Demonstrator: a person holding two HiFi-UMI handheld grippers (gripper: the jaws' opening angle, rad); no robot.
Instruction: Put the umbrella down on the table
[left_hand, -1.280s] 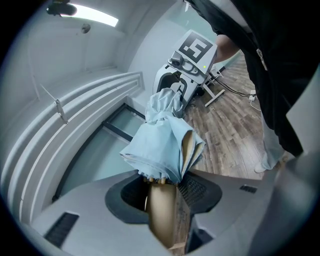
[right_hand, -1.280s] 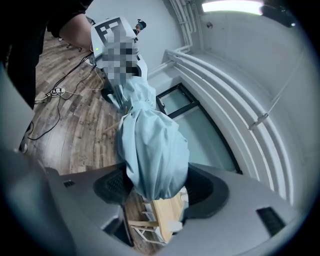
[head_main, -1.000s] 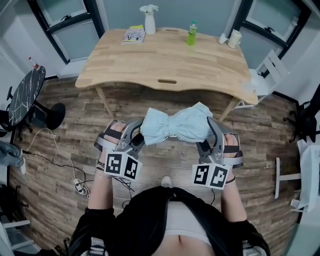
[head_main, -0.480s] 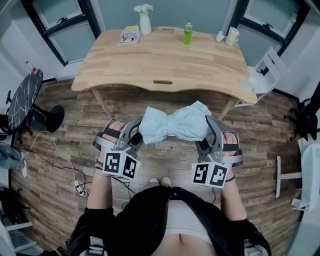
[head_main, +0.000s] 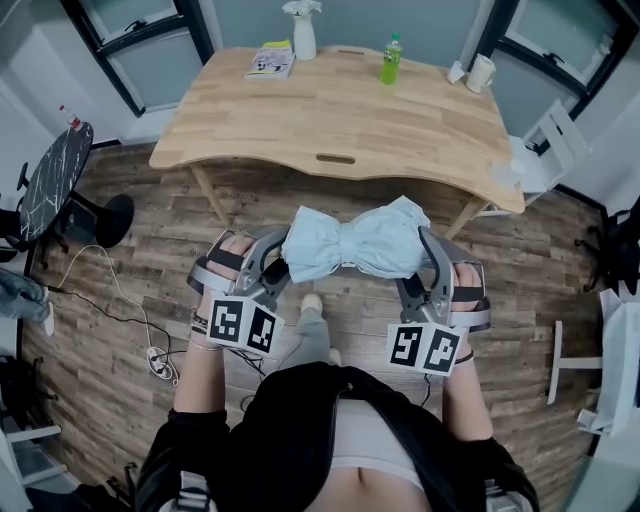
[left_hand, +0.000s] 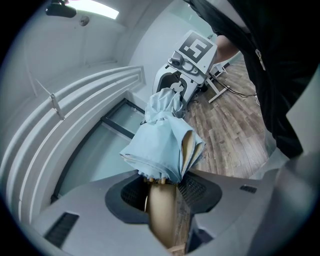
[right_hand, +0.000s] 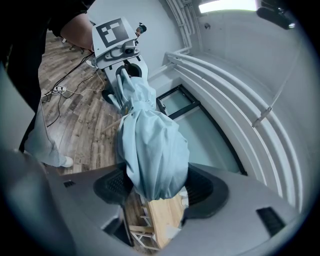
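While one leg has stepped forward since the earlier frame, the umbrella is unchanged: folded, pale blue, held level above the floor, short of the table. Left gripper: clamped on its handle end. Right gripper: clamped on its cloth end. Table's near half bare; vase, book, bottle and mug along the far edge.

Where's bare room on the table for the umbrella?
The near and middle span of the table is bare, from the front edge up to the back row. Crowded only along the far edge: book, vase, green bottle, mug. The umbrella should fit there lengthwise.
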